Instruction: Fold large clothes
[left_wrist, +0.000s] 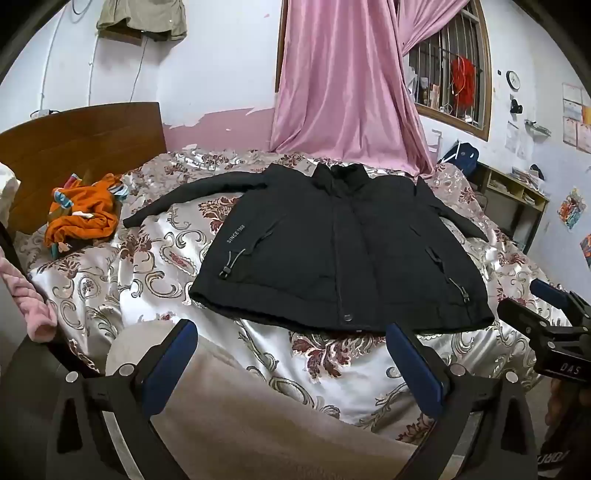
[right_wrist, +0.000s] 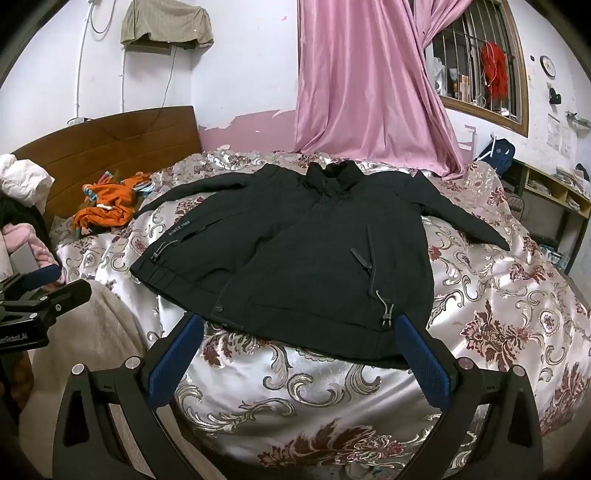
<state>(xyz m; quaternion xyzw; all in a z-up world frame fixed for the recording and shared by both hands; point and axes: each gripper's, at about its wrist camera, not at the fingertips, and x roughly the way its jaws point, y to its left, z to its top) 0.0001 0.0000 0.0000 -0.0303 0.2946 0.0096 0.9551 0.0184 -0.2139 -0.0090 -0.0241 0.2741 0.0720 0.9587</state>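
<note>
Jacket (left_wrist: 343, 240) black, matte, spread flat (sleeves out) | satin floral bedspread (left_wrist: 166, 258) | left tool (left_wrist: 291, 339), right tool (right_wrist: 301, 332) wide, empty

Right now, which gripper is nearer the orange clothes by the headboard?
Left. The left gripper sits toward the bed's headboard side, closer to the orange clothes; the right gripper hovers farther off, near the black jacket's other hem corner.

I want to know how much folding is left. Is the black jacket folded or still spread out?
Spread out: the black jacket lies flat on the floral bedspread, front up, both sleeves stretched sideways, hem unfolded.
</note>
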